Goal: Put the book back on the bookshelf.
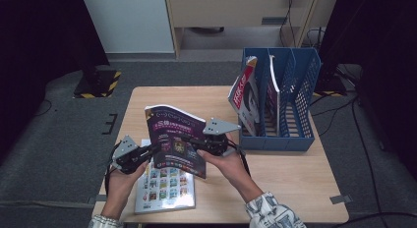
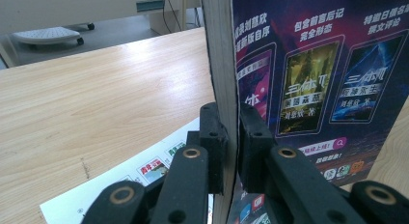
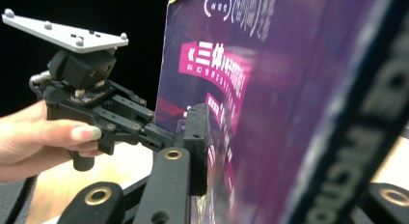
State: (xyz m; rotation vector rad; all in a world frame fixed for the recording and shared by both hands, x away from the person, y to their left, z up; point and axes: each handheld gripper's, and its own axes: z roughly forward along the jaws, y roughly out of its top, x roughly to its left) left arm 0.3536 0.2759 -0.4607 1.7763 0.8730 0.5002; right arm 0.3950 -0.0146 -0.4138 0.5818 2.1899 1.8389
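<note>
The wooden tabletop carries, at its far right, a blue slatted file rack with upright compartments; a red-and-white magazine leans in its leftmost compartment, and a second thin booklet stands in the next one. Near the front left edge lies a flat catalogue printed with rows of small coloured pictures, partly covered by what is held above it. That is a purple book with pink and white lettering and three pictured covers on its face, held up off the tabletop between the two hands, standing tilted over the flat catalogue. The left gripper comes in from the left at the book's lower edge; in the left gripper view its jaws are pressed tight on the book, one pad on each side of the thin edge, with the tabletop and the catalogue below. The right gripper reaches in from the right at mid-height of the book. In the right gripper view the book stands between its jaws, the left pad close against the purple cover; whether the pads press cannot be told. That view also shows the left gripper in the person's hand.
</note>
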